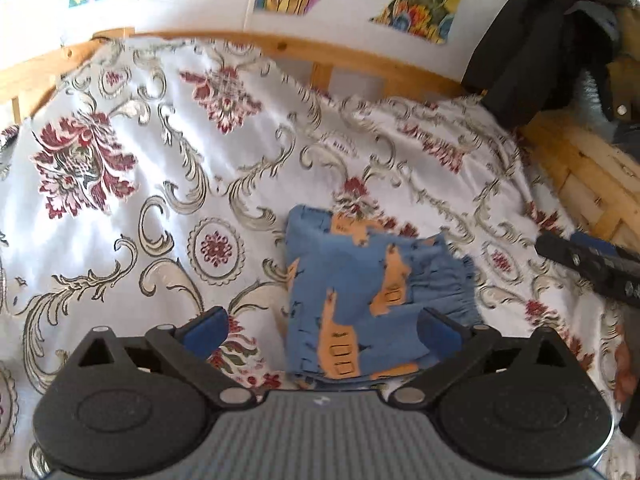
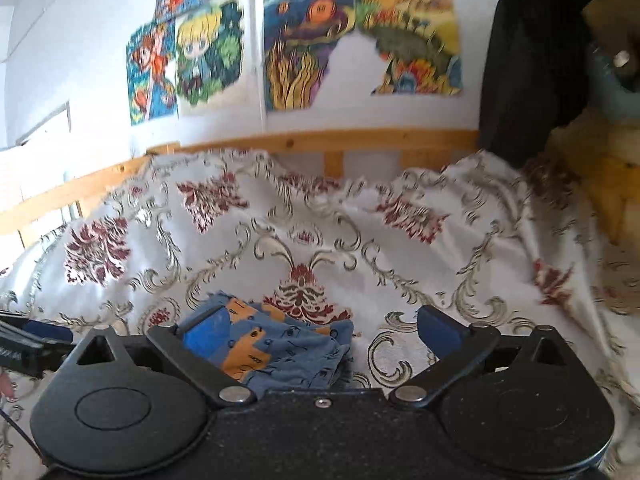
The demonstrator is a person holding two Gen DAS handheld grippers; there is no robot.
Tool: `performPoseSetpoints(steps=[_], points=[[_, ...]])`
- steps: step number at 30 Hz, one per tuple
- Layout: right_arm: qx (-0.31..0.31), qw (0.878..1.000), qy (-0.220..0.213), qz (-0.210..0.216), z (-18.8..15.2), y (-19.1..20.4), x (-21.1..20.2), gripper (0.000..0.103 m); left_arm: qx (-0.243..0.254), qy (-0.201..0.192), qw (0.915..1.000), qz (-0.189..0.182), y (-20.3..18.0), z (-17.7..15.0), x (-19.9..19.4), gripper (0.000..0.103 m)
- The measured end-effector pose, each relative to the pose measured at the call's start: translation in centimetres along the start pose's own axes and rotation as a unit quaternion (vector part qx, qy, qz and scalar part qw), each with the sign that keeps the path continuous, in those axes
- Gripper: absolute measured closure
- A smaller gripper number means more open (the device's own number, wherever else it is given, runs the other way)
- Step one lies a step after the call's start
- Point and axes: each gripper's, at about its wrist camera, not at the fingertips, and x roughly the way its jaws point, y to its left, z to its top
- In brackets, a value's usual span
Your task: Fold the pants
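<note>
The blue pants (image 1: 360, 296) with orange figures lie in a small folded bundle on the flowered bedspread (image 1: 160, 160), near the front edge of the bed, so the folding looks almost or fully done. The left gripper (image 1: 322, 334) hangs just above them with its fingers spread wide and holds nothing. The right gripper (image 2: 320, 334) is also wide open and empty, a little to the right of the bundle, probably because both have let the cloth go.
</note>
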Motion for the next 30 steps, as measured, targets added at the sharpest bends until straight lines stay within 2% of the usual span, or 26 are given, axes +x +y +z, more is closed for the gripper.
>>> performPoseSetpoints(steps=[6, 15, 23, 30], points=[[0.002, 0.999, -0.044, -0.030, -0.9, 2.1, -5.8, 0.001, -0.009, -0.032, 0.9994, 0.001, -1.9, -1.0, -3.3, 0.000], [0.008, 0.996, -0.060, -0.065, -3.4, 5.1, -11.8, 0.001, 0.040, -0.070, 0.9964, 0.025, -4.2, -4.0, -7.6, 0.000], [-0.001, 0.993, -0.076, -0.091, -5.6, 6.4, -14.4, 0.001, 0.049, -0.074, 0.9950, 0.046, -4.6, -6.2, -9.1, 0.000], [-0.012, 0.991, -0.085, -0.100, -7.5, 6.9, -15.2, 0.001, 0.063, -0.088, 0.9915, 0.073, -4.2, -8.2, -9.7, 0.000]])
